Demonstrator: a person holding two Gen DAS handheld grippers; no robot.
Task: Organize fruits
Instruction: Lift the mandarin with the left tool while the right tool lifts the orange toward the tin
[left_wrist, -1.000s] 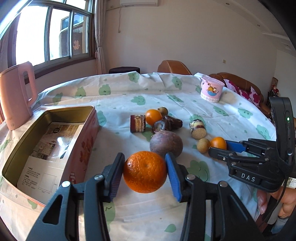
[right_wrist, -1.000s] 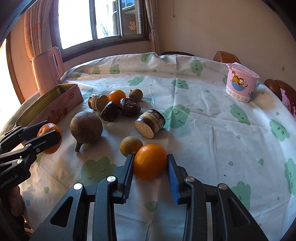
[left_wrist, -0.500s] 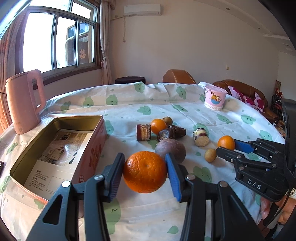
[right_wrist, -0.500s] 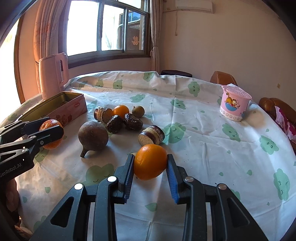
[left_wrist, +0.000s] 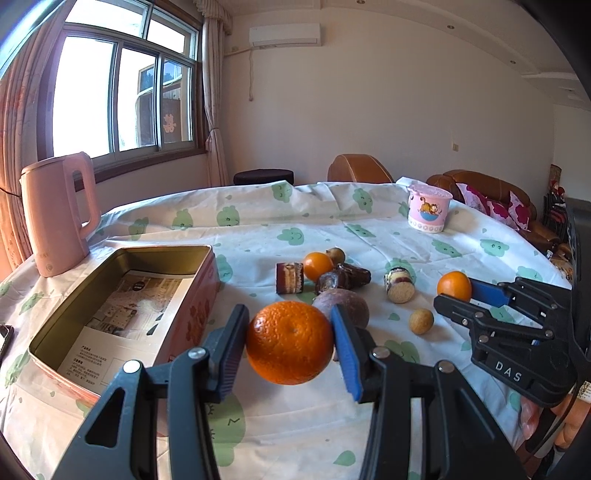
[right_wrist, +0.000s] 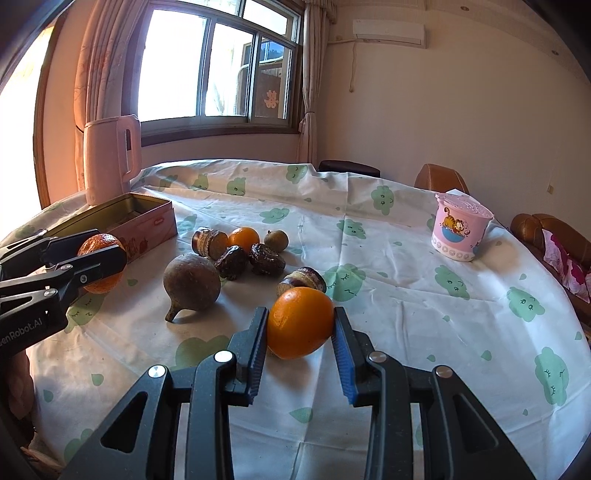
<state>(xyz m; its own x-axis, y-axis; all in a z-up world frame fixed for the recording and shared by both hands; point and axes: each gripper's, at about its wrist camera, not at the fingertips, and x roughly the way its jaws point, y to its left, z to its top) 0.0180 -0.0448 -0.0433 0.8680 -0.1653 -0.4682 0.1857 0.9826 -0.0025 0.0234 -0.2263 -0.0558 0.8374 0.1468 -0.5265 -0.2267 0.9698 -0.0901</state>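
Two tongs (left_wrist: 290, 341) (right_wrist: 300, 325), three oranges (left_wrist: 317, 266).

The left claw (left_wrist: 290, 341) points gently downward, its black pad and blue pad pressed on either side of a dimpled round orange mandarin (left_wrist: 290, 342) held in the air. The right claw (right_wrist: 300, 323), tilted likewise, clamps a smooth orange citrus fruit (right_wrist: 300, 323) the same way.

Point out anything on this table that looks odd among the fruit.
Nothing is spilled or broken. Among the fruit, though, lie layered cake pieces: one slice beside the small orange, another roll on its side further right. They are not fruit.
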